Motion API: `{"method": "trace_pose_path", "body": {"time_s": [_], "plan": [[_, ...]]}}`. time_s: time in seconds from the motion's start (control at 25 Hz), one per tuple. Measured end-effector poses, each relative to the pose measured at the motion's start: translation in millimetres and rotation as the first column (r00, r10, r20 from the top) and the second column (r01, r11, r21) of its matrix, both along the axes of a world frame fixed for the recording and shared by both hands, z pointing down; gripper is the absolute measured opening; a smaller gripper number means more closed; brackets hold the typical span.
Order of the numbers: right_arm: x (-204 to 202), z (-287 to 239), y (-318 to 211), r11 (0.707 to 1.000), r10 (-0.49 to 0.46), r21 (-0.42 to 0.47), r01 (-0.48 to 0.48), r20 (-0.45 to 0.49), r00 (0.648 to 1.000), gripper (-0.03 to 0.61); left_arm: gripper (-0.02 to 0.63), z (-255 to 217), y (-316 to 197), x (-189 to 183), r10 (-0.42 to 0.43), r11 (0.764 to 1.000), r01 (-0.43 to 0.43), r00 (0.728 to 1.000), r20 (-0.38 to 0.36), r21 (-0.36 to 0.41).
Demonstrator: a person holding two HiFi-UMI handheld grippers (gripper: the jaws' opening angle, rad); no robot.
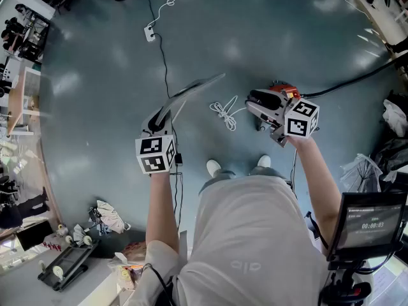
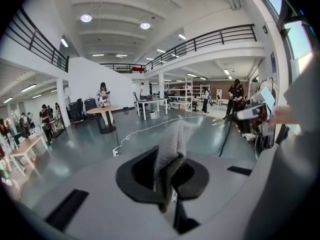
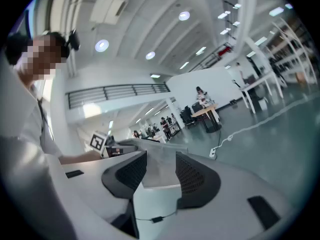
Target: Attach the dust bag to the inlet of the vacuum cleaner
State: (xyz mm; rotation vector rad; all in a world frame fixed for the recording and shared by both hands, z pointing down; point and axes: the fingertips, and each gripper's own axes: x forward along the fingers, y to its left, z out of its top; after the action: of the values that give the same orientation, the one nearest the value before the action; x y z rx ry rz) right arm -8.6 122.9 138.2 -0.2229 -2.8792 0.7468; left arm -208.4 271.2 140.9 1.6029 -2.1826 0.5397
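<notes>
The grey dust bag (image 1: 191,89) is a flat sheet that rises from my left gripper (image 1: 159,116) toward the upper right. In the left gripper view the jaws are shut on the bag's grey fabric (image 2: 169,156), which stands up between them. The red vacuum cleaner (image 1: 284,90) sits on the floor just beyond my right gripper (image 1: 253,98), with its black hose (image 1: 357,80) running off to the right. My right gripper points left toward the bag, jaws apart. In the right gripper view the bag's pale flat end (image 3: 159,166) shows between the fingers (image 3: 192,176); no pad visibly presses on it.
A coiled white cord (image 1: 223,115) lies on the floor between the grippers. A black cable (image 1: 164,62) runs up to a power strip (image 1: 150,33). A tripod with a screen (image 1: 371,225) stands at the right, clutter (image 1: 105,218) at the lower left.
</notes>
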Motion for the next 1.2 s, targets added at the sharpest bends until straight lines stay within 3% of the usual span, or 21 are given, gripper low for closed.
{"method": "trace_pose_path", "body": {"time_s": [0.04, 0.08, 0.12, 0.16, 0.24, 0.32, 0.36, 0.44, 0.52, 0.56, 0.68, 0.72, 0.76, 0.8, 0.92, 1.08, 1.2], "plan": [[-12.8, -4.1, 2.0, 0.995, -0.043, 0.093, 0.044, -0.017, 0.999, 0.165, 0.015, -0.1, -0.3, -0.7, 0.012, 1.0, -0.012, 1.0, 0.006, -0.016], [-25.2, -7.3, 4.6, 0.978, -0.086, 0.188, 0.092, -0.04, 0.996, 0.217, 0.015, -0.6, -0.8, -1.4, 0.025, 0.999, -0.024, 1.0, 0.011, -0.032], [-37.0, -8.7, 8.1, 0.947, -0.129, 0.287, 0.145, -0.077, 0.989, 0.23, 0.015, -1.7, -1.7, -1.9, 0.037, 0.998, -0.036, 0.999, 0.017, -0.046], [-47.8, -7.8, 13.0, 0.899, -0.169, 0.387, 0.206, -0.128, 0.977, 0.23, 0.015, -3.9, -2.9, -2.4, 0.047, 0.997, -0.046, 0.999, 0.022, -0.056], [-65.2, 0.4, 25.5, 0.756, -0.227, 0.56, 0.339, -0.261, 0.938, 0.23, 0.015, -11.3, -7.2, -2.3, 0.067, 0.996, -0.066, 0.997, 0.027, -0.058], [-78.9, 11.9, 37.8, 0.604, -0.25, 0.657, 0.451, -0.381, 0.89, 0.23, 0.015, -18.1, -12.9, 1.6, 0.103, 0.993, -0.101, 0.994, 0.029, -0.057], [-85.5, 17.8, 41.6, 0.542, -0.253, 0.685, 0.487, -0.419, 0.872, 0.23, 0.015, -19.7, -15.6, 5.1, 0.129, 0.99, -0.126, 0.991, 0.04, -0.069], [-97.6, 29.4, 43.7, 0.455, -0.246, 0.722, 0.522, -0.461, 0.853, 0.23, 0.015, -19.9, -19.9, 13.8, 0.198, 0.975, -0.188, 0.977, 0.076, -0.116], [-105.7, 33.6, 44.2, 0.406, -0.239, 0.745, 0.53, -0.473, 0.848, 0.229, 0.015, -18.3, -21.6, 22.8, 0.268, 0.955, -0.252, 0.959, 0.093, -0.157], [-107.6, 31.0, 46.3, 0.402, -0.244, 0.748, 0.527, -0.467, 0.85, 0.229, 0.015, -17.9, -21.1, 25.5, 0.29, 0.947, -0.271, 0.953, 0.093, -0.17], [-106.0, 18.3, 62.2, 0.438, -0.287, 0.721, 0.538, -0.454, 0.843, 0.224, 0.015, -19.5, -20.1, 25.9, 0.316, 0.938, -0.297, 0.944, 0.09, -0.178], [-105.2, 17.2, 66.1, 0.434, -0.29, 0.723, 0.537, -0.452, 0.843, 0.211, 0.015, -19.3, -20.7, 24.7, 0.323, 0.936, -0.305, 0.943, 0.083, -0.175], [-104.6, 17.7, 67.9, 0.427, -0.281, 0.732, 0.53, -0.45, 0.848, 0.077, 0.015, -18.2, -21.8, 23.2, 0.329, 0.934, -0.313, 0.941, 0.074, -0.172], [-103.8, 18.8, 68.6, 0.43, -0.268, 0.736, 0.523, -0.449, 0.853, 0.04, 0.015, -16.5, -23.6, 21.4, 0.334, 0.933, -0.319, 0.94, 0.065, -0.168], [-99.6, 21.3, 70.7, 0.493, -0.217, 0.723, 0.483, -0.435, 0.874, 0.031, 0.015, -11.7, -31.2, 17.8, 0.33, 0.937, -0.323, 0.943, 0.035, -0.134], [-82.7, 37.2, 55.1, 0.536, -0.045, 0.756, 0.377, -0.42, 0.906, 0.031, 0.02, 6.2, -35.6, 28.0, 0.363, 0.921, -0.363, 0.931, -0.028, -0.139], [-59.3, 62.1, 29.0, 0.619, 0.088, 0.724, 0.305, -0.449, 0.889, 0.031, 0.034, 22.1, -31.6, 35.1, 0.359, 0.919, -0.377, 0.921, -0.15, -0.118]]}}
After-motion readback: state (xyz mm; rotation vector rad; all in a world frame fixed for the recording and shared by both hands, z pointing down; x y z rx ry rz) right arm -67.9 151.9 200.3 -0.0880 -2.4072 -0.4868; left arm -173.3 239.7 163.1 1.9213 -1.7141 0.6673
